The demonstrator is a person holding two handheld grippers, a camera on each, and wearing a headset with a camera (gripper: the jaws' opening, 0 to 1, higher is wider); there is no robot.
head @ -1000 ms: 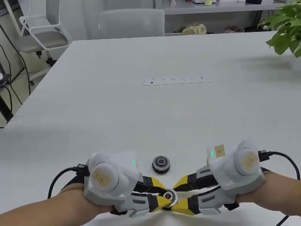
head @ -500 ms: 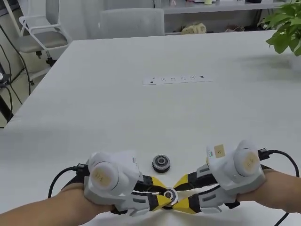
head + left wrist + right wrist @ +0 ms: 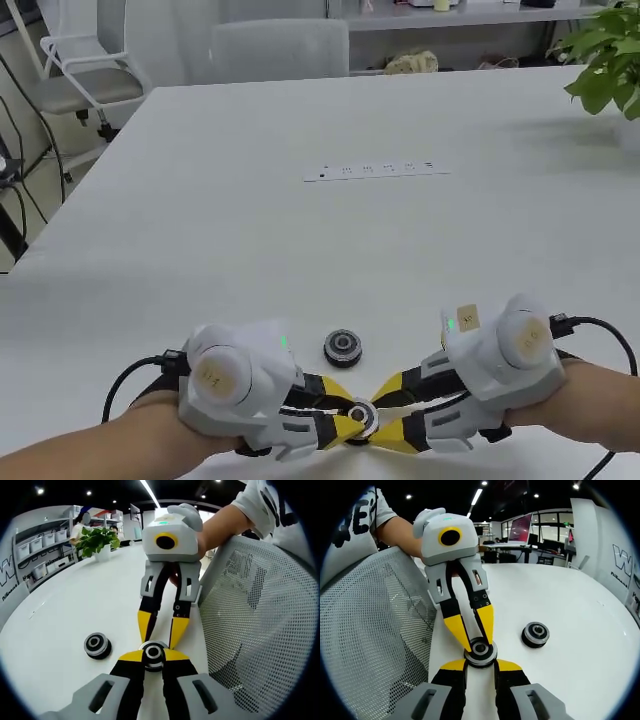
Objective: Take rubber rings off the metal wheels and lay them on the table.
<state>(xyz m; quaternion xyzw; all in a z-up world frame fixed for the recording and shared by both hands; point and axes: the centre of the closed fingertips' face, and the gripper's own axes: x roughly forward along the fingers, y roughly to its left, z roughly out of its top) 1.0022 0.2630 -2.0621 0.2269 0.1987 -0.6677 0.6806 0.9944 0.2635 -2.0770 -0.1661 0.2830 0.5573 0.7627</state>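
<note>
Now the wheel [image 3: 357,416] lies flat between the tips, left claw [image 3: 152,656] and right claw [image 3: 481,665] clenched on it from opposite sides.

A big W on the wall panel [image 3: 607,540]; other print unreadable.

White table [image 3: 300,240], office chairs [image 3: 280,48] behind, potted plant [image 3: 606,58] at right.
</note>
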